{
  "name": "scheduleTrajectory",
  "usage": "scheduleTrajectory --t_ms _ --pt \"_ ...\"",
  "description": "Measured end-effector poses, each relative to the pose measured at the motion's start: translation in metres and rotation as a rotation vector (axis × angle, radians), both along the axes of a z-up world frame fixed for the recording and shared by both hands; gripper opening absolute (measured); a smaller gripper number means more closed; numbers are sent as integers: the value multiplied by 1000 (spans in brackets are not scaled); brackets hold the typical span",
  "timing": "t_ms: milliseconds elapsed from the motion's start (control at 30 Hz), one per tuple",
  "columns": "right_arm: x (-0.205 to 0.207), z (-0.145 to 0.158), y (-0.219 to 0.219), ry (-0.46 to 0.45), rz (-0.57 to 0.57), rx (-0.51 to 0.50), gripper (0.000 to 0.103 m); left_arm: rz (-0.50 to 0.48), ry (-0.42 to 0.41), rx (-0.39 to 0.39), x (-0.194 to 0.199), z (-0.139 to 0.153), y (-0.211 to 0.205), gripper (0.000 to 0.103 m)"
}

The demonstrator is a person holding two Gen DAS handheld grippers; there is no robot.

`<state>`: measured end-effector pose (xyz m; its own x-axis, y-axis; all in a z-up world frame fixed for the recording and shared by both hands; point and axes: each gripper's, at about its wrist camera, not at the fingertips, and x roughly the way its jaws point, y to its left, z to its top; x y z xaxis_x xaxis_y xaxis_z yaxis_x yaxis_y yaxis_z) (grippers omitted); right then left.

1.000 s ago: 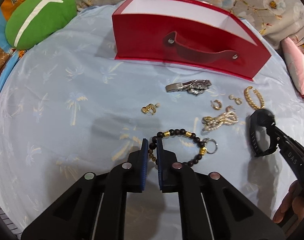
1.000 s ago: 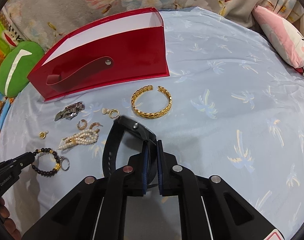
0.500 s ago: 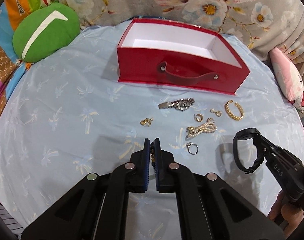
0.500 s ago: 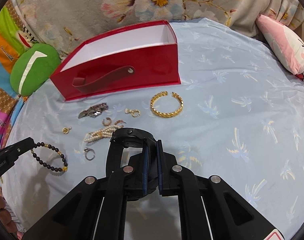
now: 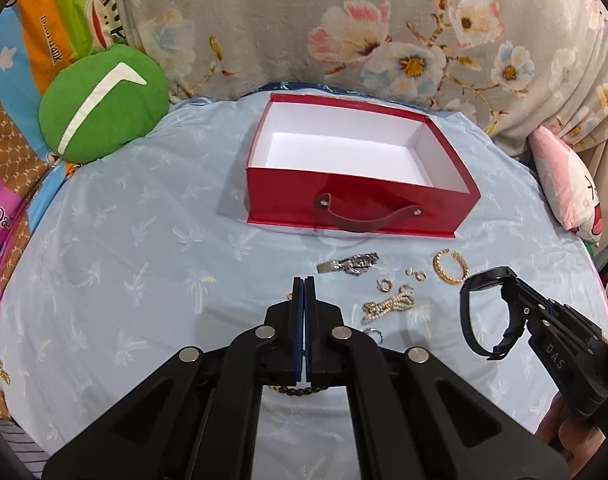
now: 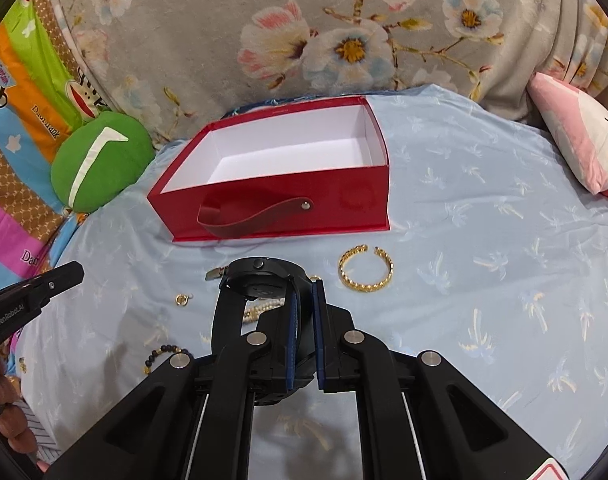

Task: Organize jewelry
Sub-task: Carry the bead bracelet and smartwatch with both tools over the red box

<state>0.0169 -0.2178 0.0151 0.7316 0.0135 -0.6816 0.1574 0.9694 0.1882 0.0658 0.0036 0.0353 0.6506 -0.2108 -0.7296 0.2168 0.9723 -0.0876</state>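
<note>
Both grippers had risen off the bed, the left gripper (image 5: pixel 304 292) with fingers clamped on the beaded bracelet (image 6: pixel 161 354) and the right gripper (image 6: pixel 304 300) gripping the black watch (image 6: pixel 259 276), ready for the empty red box (image 5: pixel 356 184).

A pale blue sheet with a palm-tree print (image 5: pixel 143 240) covered the surface. A round green cushion with a white stripe (image 5: pixel 99 104) lay at its far left edge, beside a bright cartoon-print cloth (image 6: pixel 27 92). A grey floral fabric (image 6: pixel 304 40) rose behind, and a pink-and-white plush pillow (image 6: pixel 580 140) rested at the right.
</note>
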Motion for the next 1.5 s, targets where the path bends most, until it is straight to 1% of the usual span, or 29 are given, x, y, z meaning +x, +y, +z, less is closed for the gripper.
scheduleTrajectory --t_ms 100,200,233,300,333,367,433,567,667,733,767,800,867,967,1000,1200,1233,1400,1500 --pt "1 -1 -1 6 -2 3 7 10 42 3 5 -11 6 0" --pt "3 -8 -2 33 -6 9 7 -4 129 6 10 -40 4 0" --pt "4 -11 -2 42 -8 11 7 -18 164 3 11 -54 2 4" --pt "4 -16 -2 55 -8 10 7 -12 223 18 13 -77 1 39" --pt "3 -17 -1 57 -7 10 7 -7 225 20 13 -85 1 45" --pt "3 -18 -1 59 -6 9 7 5 223 38 13 -93 0 47" --pt "3 -20 0 62 -5 7 7 18 226 55 15 -107 2 47" --pt "4 -23 2 71 -4 7 7 41 252 69 20 -124 9 47" --pt "5 -25 3 77 -3 10 7 27 224 102 17 -128 9 45" --pt "5 -27 3 79 -3 12 7 12 210 112 14 -128 5 29" --pt "6 -27 4 80 -2 11 7 1 198 127 13 -128 4 15" --pt "6 -27 4 80 -2 11 7 -8 192 132 12 -128 3 7" --pt "6 -28 4 81 -2 13 7 -29 187 134 10 -127 1 7" --pt "6 -28 5 81 -2 11 7 -57 195 103 7 -124 -2 7" --pt "5 -28 5 80 -3 11 7 -62 186 97 5 -121 -4 7" --pt "5 -28 4 76 -8 12 7 -103 114 39 -6 -83 -9 7" --pt "5 -27 4 75 -7 13 7 -111 106 19 -7 -74 -9 7" --pt "5 -19 5 54 3 9 7 -112 70 -37 -9 -43 -7 7" --pt "7 -10 5 33 11 3 7 -103 38 -46 -6 -24 -5 7"
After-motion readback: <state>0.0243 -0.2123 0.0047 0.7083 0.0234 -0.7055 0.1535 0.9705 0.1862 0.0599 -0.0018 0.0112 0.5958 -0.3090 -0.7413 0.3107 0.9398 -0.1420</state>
